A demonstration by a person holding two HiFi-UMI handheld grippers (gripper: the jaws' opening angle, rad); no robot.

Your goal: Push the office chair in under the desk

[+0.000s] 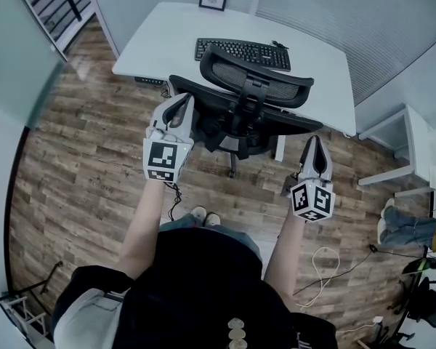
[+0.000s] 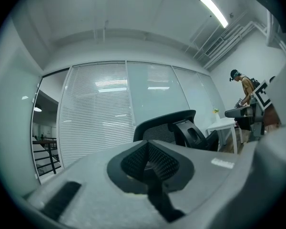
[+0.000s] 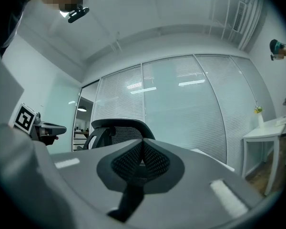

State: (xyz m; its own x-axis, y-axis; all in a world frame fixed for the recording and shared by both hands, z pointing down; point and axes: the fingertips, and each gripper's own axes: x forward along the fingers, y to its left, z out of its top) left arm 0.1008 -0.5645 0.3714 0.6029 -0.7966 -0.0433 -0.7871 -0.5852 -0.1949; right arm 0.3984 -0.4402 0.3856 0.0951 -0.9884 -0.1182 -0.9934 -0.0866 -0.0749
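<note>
**A:** Where is the office chair (image 1: 254, 86) right now?

**B:** On the wooden floor (image 1: 80, 173), at the near edge of the counter (image 1: 167, 35); its back is to the person and its seat faces the keyboard (image 1: 241, 51). From above, the headrest overlaps the counter's edge; one leg of the base shows out on the floor, so I'd judge it only partly under.

**A:** And the grippers?

**B:** Both have their jaws together with nothing between them; the left gripper (image 1: 180, 102) sits at the left end of the backrest, and the right gripper (image 1: 314, 142) is just off the right armrest. Whether either one touches the chair, I can't tell.

**A:** Which is nearer?

**B:** The left, by the look of it; its own view has the chair's back just ahead and a little to the right.

**A:** How does the chair lie?

**B:** The backrest's long axis runs left to right, roughly parallel to the counter's near edge; the chair itself points away from the person, toward the counter. So the chair lies straight ahead of both grippers; I'd guess an even push from the two sides, or it may swivel.
</note>
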